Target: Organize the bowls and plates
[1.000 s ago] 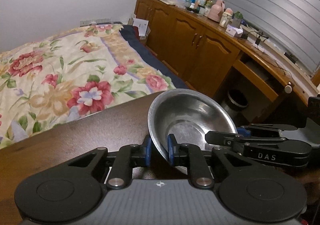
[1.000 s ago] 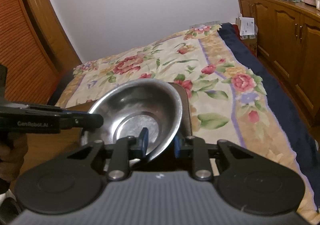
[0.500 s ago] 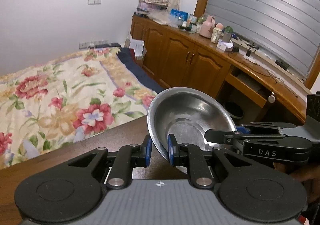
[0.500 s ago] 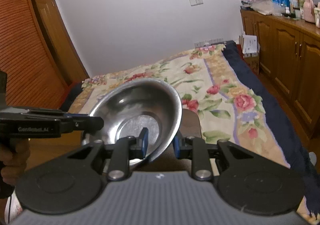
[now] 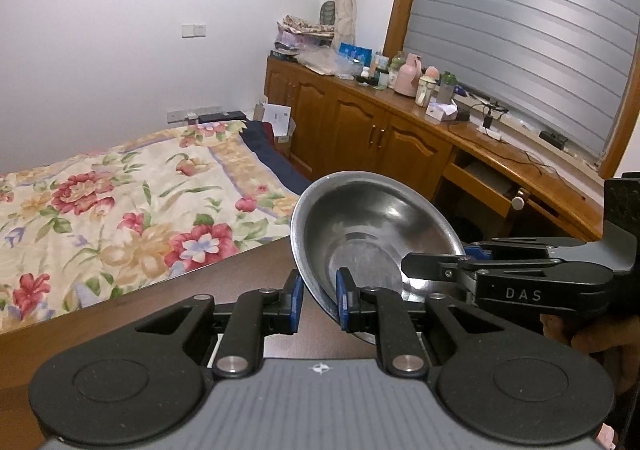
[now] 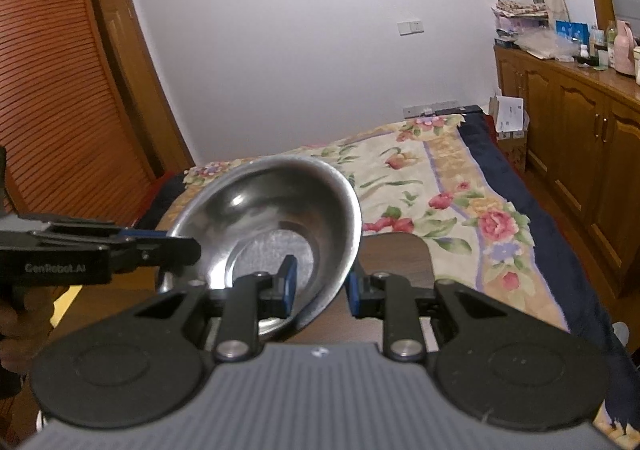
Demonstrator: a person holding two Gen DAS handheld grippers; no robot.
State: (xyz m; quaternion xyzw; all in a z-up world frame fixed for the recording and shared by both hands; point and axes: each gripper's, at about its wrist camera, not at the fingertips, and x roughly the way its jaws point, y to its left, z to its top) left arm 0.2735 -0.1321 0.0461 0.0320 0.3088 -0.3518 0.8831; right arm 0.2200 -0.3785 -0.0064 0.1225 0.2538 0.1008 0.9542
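A steel bowl [image 5: 372, 226] hangs tilted above the dark wooden table [image 5: 160, 310], held from two sides. My left gripper [image 5: 319, 302] is shut on its near left rim, with one blue pad inside the bowl and one outside. My right gripper [image 5: 434, 264] comes in from the right and clamps the opposite rim. In the right wrist view the same bowl [image 6: 272, 205] sits between the pads of my right gripper [image 6: 320, 288], and my left gripper [image 6: 180, 246] grips its left edge. A hand shows behind each gripper body.
A bed with a floral cover [image 5: 120, 201] lies beyond the table edge [image 6: 396, 254]. Wooden cabinets [image 5: 360, 133] with bottles on top run along the right wall, one drawer [image 5: 480, 177] pulled out. A slatted wooden wardrobe [image 6: 60, 97] stands to the left.
Both grippers have risen together with the bowl still clamped between them. The table and bed have dropped lower in both views, and more wall and window show.
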